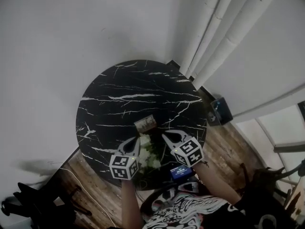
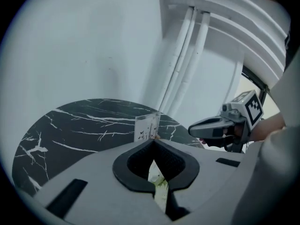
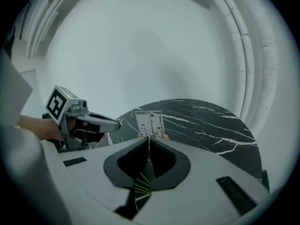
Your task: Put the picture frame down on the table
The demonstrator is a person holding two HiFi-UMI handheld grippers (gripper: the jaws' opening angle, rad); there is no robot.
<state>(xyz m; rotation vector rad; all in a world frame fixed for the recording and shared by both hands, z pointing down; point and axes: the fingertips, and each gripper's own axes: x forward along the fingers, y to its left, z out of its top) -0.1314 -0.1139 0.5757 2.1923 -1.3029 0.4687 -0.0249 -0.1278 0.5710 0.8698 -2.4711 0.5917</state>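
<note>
Both hands were on it: my left gripper point(image 2: 153, 143) had its jaws pinched together on one thin edge of the picture frame point(image 1: 148, 152), and my right gripper point(image 3: 149, 140) was clamped the same way on the opposite edge. In each gripper view a sliver of the green-and-white print showed in the slot below the pads. From the head view the frame, with its pale flowers facing up at me, hung between the two grippers over the near rim of the round black marble table point(image 1: 124, 92). I couldn't make out whether its lower edge touched the stone, but it looked carried rather than resting. So by my reckoning the grasp was done and the putting-down was not: the frame had yet to be lowered flat onto the dark top and both grips let go. A small clear card stand point(image 1: 145, 123) stood upright just beyond the frame, near the middle of the table, so the open marble around it was where I'd have to land it.
</note>
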